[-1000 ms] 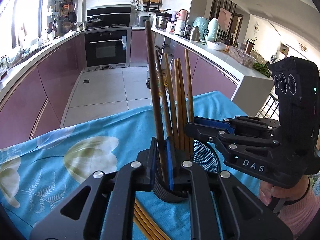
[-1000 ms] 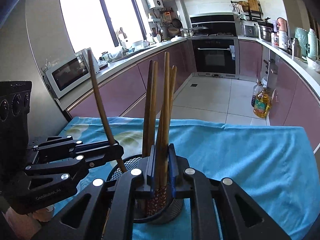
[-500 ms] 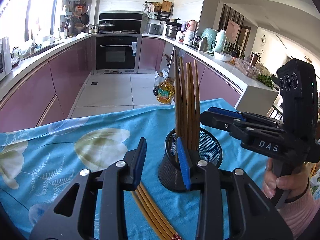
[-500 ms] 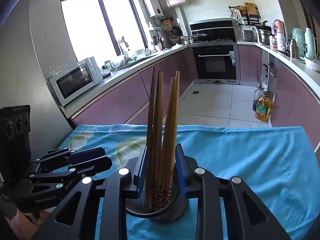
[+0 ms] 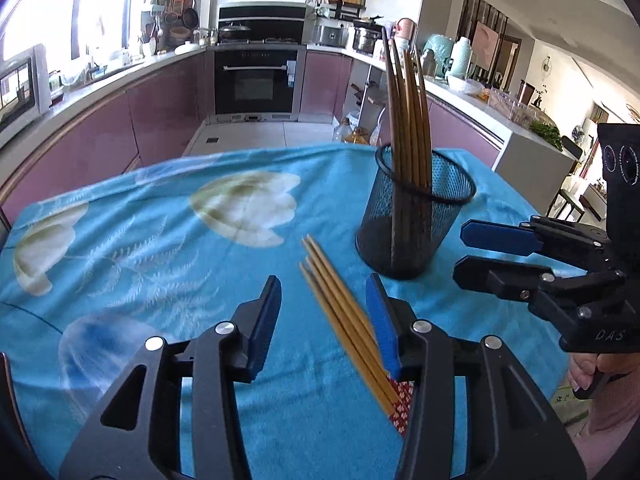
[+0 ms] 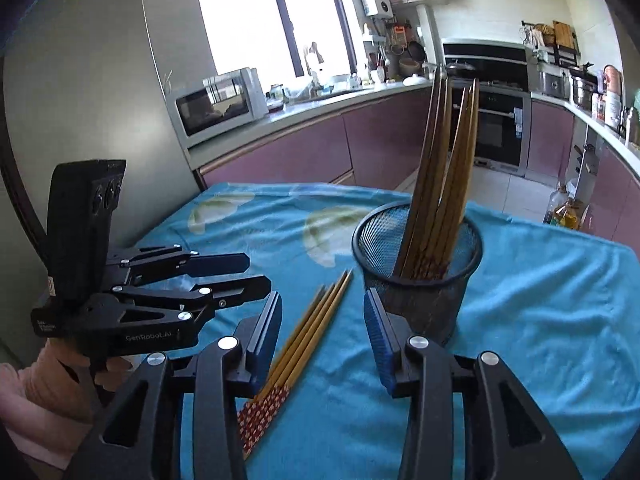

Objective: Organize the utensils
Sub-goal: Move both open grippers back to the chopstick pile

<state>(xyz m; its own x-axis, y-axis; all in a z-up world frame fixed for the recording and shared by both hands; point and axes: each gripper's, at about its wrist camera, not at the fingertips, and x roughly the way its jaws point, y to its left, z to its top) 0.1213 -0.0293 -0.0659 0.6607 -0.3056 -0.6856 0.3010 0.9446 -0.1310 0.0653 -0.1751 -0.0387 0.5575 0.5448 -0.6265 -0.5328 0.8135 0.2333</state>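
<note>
At the left, the left gripper (image 5: 323, 320) hangs over the blue flowered cloth (image 5: 160, 248) on the worktop, its jaws apart and opening. Nothing is clamped; the loose chopsticks (image 5: 340, 312) lie on the cloth below the gap, four as far as the blur lets me count. A second ago this gripper was closed on a dark chopstick standing in the holder; now it is drawn back and empty.

Right of the loose bundle stands one black mesh holder (image 5: 416, 224), upright, with about six chopsticks in the holder (image 5: 408, 112) leaning together; the exact count is unclear.

Farthest right, the right gripper (image 6: 322, 336) has its jaws apart and opening, gripping nothing. A second ago it was closed around chopsticks in the holder; since then it has pulled away from the holder.
</note>
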